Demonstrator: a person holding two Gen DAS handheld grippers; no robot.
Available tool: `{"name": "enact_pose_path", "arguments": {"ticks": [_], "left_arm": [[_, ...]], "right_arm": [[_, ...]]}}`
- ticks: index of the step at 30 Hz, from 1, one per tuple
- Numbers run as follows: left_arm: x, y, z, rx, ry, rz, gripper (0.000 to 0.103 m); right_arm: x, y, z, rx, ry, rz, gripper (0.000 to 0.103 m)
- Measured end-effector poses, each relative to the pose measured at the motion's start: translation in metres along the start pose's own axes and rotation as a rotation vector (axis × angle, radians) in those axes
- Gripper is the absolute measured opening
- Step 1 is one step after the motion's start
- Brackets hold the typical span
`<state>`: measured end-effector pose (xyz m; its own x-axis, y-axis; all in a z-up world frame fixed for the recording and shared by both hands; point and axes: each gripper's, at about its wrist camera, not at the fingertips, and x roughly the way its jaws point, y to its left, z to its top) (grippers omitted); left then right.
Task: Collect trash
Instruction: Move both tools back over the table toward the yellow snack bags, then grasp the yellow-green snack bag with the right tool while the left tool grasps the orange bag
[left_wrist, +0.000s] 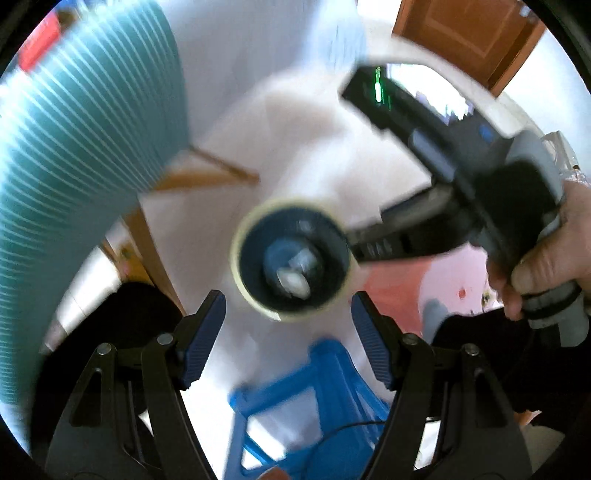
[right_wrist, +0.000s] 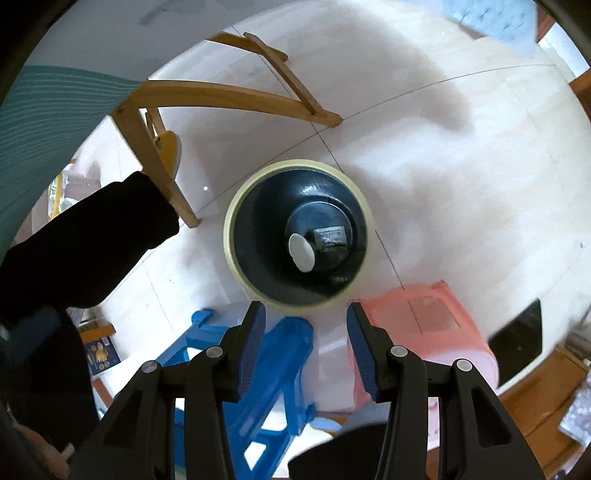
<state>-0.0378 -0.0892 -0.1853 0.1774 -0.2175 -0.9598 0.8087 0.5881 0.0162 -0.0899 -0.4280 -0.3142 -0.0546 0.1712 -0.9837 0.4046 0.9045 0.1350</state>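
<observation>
Pale tiled floor (right_wrist: 443, 177), seen from above. On it, a round cream-rimmed bin with black liner (right_wrist: 255, 254), holding a white crumpled scrap (right_wrist: 302, 254) and grey packet (right_wrist: 330, 236). Left gripper (left_wrist: 288, 334) gapes wide and empty; right gripper (right_wrist: 306, 339) partly spread, empty.

A home room: pale tiled floor (right_wrist: 443, 155), a wooden chair frame (right_wrist: 236, 99) at upper left, blue (right_wrist: 280, 354) and pink plastic stools (right_wrist: 424, 325) at the bottom, a lined waste bin (right_wrist: 236, 229) at centre.

Bright, even daylight; soft shadows on the pale floor (right_wrist: 443, 166). Left-wrist view heavily motion-blurred, right-wrist view sharper; fisheye curvature and dark vignetting at edges.
</observation>
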Motion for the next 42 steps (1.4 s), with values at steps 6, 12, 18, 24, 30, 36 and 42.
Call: {"name": "enact_pose_path", "arguments": {"ticks": [6, 12, 18, 24, 30, 36, 42], "left_arm": [[-0.076, 0.025, 0.007, 0.030, -0.179, 0.059, 0.068], [-0.143, 0.077, 0.013, -0.082, -0.271, 0.052, 0.068], [-0.194, 0.151, 0.019, -0.214, -0.324, 0.026, 0.068], [-0.218, 0.231, 0.016, -0.318, -0.330, -0.043, 0.068], [-0.235, 0.301, 0.003, -0.397, -0.358, -0.003, 0.068], [-0.237, 0.381, -0.022, -0.545, -0.356, 0.098, 0.068], [-0.228, 0.442, -0.057, -0.664, -0.340, 0.185, 0.068]], "right_arm": [[-0.072, 0.023, -0.018, -0.009, -0.063, 0.017, 0.047], [-0.158, 0.059, -0.024, -0.056, -0.181, 0.051, 0.046], [-0.236, 0.110, -0.006, -0.109, -0.312, 0.061, 0.046], [-0.288, 0.174, 0.028, -0.171, -0.404, 0.094, 0.046], [-0.300, 0.258, 0.073, -0.300, -0.430, 0.086, 0.046], [-0.289, 0.352, 0.110, -0.431, -0.446, 0.083, 0.046], [-0.265, 0.451, 0.147, -0.642, -0.435, 0.017, 0.046]]}}
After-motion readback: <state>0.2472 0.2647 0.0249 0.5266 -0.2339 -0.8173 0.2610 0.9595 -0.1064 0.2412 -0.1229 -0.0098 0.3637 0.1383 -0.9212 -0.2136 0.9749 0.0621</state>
